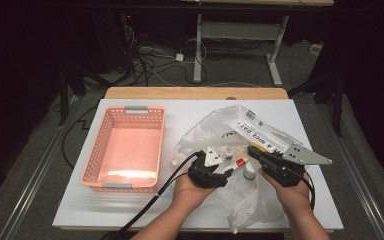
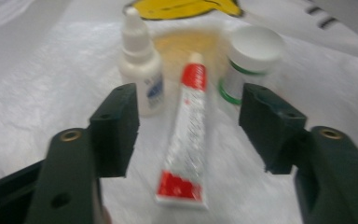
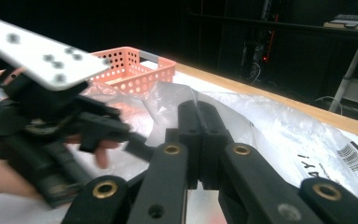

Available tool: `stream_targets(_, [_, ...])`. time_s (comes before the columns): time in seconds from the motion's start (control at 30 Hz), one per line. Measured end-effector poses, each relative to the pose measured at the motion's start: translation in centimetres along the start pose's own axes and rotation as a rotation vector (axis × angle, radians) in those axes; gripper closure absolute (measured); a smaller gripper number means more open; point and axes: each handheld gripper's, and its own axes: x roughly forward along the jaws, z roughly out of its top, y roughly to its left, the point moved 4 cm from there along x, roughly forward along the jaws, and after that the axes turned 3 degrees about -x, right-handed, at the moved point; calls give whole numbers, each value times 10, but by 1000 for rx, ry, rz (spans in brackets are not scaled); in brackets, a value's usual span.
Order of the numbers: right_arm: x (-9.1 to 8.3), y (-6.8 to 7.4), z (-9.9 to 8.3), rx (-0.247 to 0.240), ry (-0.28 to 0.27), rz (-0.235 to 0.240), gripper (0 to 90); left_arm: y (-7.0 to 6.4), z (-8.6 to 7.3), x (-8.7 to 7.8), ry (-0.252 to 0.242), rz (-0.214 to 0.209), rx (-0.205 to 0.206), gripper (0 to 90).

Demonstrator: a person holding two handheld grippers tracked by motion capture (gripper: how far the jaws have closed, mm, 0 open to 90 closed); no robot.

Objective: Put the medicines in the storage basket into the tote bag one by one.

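A clear plastic bag [image 1: 240,131] with printed text lies spread on the white board. On it rest a small white dropper bottle [image 2: 142,70], a red-capped tube [image 2: 186,135] and a white-lidded jar [image 2: 251,58]. My left gripper [image 2: 189,130] is open, its jaws on either side of the tube without touching it. In the high view it [image 1: 224,170] sits just left of the tube [image 1: 239,162]. My right gripper [image 3: 200,140] is shut, and the bag's film [image 3: 270,126] peaks at its tips as if pinched. In the high view this gripper [image 1: 253,150] is at the bag's middle.
A pink perforated basket [image 1: 100,150] stands at the left of the white board [image 1: 80,210] with nothing in it, and it is also in the right gripper view [image 3: 135,70]. A wooden table edge [image 1: 195,93] runs behind. Cables and table legs crowd the dark floor beyond.
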Motion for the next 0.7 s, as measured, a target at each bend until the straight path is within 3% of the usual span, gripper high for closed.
stream_targets(0.07, [0,0,0,-3,0,2,900,-4,-10,-6,28,-13,27,328])
stream_targets(0.2, [0,2,0,-5,4,1,900,-8,-30,-21,64,-34,27,285])
stream_targets(0.37, [2,3,-1,-6,9,4,900,-8,-50,-27,122,-4,71,244])
stream_targets(0.5, [2,4,-2,-3,15,5,900,2,-60,-30,134,15,16,194])
stream_targets(0.63, [0,4,-2,-7,14,3,900,9,-70,-33,145,78,1,157])
stream_targets(0.7, [0,3,-3,0,13,2,900,12,-75,-33,163,90,-17,129])
